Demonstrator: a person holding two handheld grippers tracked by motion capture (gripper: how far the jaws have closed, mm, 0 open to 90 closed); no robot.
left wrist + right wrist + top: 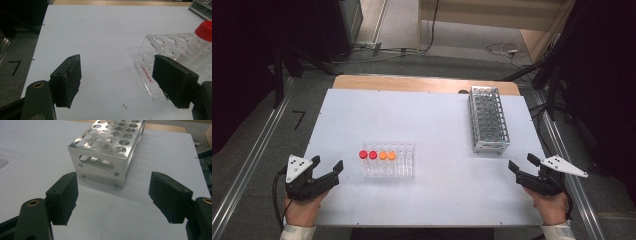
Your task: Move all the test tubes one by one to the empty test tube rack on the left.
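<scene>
A clear plastic tube rack [389, 161] stands near the table's front middle, holding two red-capped tubes [368, 155] and two orange-capped tubes [387, 155] in a row. My left gripper [327, 164] rests open at the front left, just left of that rack. In the left gripper view the clear rack [170, 50] and one red cap [205, 30] sit beyond the right jaw. A metal tube rack [488, 119] with many empty holes stands at the right. My right gripper [523, 163] is open at the front right, facing the metal rack [107, 152].
A white mat [422, 120] covers the wooden table. Metal rails [249, 165] run along both sides of the table. Cables [502, 49] lie on the floor behind. A hand holds each gripper from the table's front edge.
</scene>
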